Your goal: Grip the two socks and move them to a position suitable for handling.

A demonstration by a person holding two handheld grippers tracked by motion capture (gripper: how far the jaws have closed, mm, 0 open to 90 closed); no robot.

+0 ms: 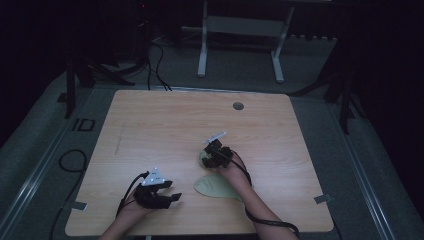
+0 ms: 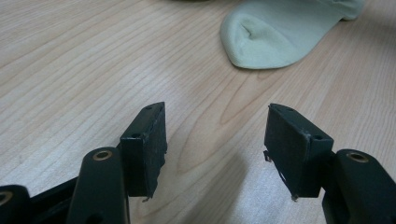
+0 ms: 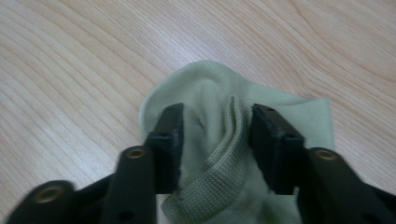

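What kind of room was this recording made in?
Most likely a dim lab or recording workspace, not a home: a bare wooden table with a cable grommet, grey carpeted floor with loose cables, and a white desk frame behind.

it looks like a dark lab room: a bare wooden table point(image 1: 165, 125), cables on the floor point(image 1: 155, 65), and metal stand legs point(image 1: 202, 50).
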